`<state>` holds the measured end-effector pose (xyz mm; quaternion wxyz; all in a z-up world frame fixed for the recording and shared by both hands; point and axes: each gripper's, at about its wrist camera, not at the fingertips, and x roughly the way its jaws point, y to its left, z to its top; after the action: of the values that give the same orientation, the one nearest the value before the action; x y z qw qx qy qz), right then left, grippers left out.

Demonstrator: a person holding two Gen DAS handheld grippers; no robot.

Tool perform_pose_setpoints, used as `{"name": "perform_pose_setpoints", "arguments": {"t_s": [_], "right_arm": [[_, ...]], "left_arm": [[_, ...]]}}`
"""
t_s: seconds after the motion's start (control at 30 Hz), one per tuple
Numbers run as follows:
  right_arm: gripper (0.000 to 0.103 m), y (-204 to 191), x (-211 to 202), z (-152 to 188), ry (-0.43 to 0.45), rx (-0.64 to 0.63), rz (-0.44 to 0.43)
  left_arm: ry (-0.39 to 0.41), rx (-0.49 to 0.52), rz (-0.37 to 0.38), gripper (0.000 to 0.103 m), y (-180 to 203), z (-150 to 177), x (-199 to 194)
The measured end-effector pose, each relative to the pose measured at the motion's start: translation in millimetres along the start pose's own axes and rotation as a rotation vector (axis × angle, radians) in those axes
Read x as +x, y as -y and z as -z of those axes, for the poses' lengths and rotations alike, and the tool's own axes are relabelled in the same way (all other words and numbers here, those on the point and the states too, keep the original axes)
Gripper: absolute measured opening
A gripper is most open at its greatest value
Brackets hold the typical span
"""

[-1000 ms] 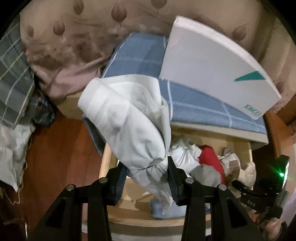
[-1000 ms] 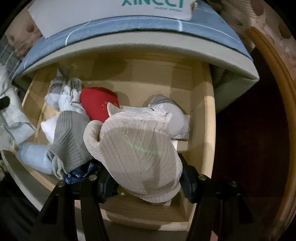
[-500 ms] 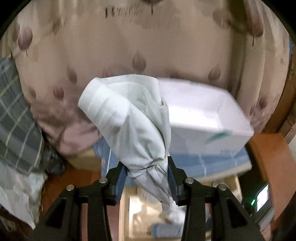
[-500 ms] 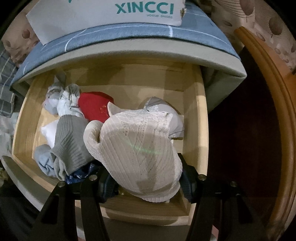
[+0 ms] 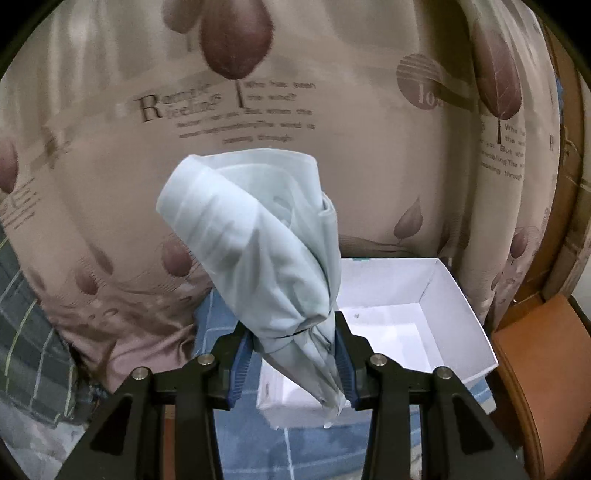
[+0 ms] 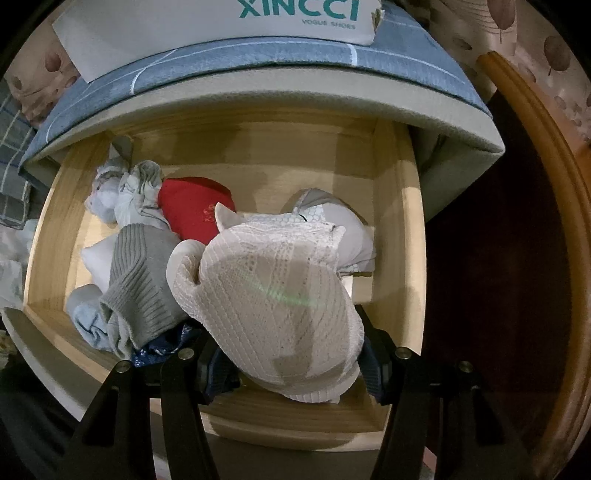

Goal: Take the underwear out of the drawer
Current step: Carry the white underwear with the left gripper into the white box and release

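Observation:
My left gripper [image 5: 293, 356] is shut on a pale blue-white piece of underwear [image 5: 258, 240], bunched between its blue pads and standing up in front of the camera. It hangs above the near edge of an open white shoe box [image 5: 417, 321]. My right gripper [image 6: 291, 363] is shut on a cream lace piece of underwear [image 6: 273, 306], held over the open wooden drawer [image 6: 402, 236]. In the drawer lie a red piece [image 6: 195, 212], a grey ribbed piece [image 6: 142, 280], a light blue piece [image 6: 86, 319] and white pieces [image 6: 107, 195].
A beige curtain [image 5: 332, 110] with leaf prints and lettering fills the background. The box [image 6: 207, 29], lettered XINCCI, sits on a blue checked cloth [image 6: 258, 62] over the cabinet top. A curved wooden rail [image 6: 550, 206] runs along the right. Checked fabric [image 5: 26, 332] lies at the left.
My left gripper has risen and tilted up with the pale underwear, from over the drawer to above the white box, whose open inside now shows. The right gripper and its lace piece have stayed still.

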<state>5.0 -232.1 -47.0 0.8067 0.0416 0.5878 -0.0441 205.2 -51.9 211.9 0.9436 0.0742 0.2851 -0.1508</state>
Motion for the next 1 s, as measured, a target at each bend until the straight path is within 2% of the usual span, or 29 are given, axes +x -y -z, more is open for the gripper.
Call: {"name": "perform_pose_setpoints", "arguments": {"t_s": [0.13,0.27,0.47,0.67,1.0], "right_arm": [[0.055,0.2,1.8,-1.0,-0.004,-0.002,-0.001],[0.055,-0.1,1.7,-0.4,-0.004,-0.005,-0.002],[0.055,4.3,6.1,-2.1,-0.02,0.014,-0.025],[0.056,4.0,6.7,-1.8,-0.022,0.013,-0.028],[0.056,2.6,8.2,-2.2,-0.022,0.013,-0.024]], "left_arm": [[-0.043,0.02,0.001,0.041,12.3,-2.0,35.2],[-0.128,0.064,-0.034,0.041,23.6,6.2,75.8],[-0.244,0.101,-0.071,0.041,24.2,28.7,107.1],[-0.326,0.119,-0.123,0.041,18.1,54.4,115.2],[-0.352,0.127,-0.155,0.041,17.4,74.1,93.6]]}}
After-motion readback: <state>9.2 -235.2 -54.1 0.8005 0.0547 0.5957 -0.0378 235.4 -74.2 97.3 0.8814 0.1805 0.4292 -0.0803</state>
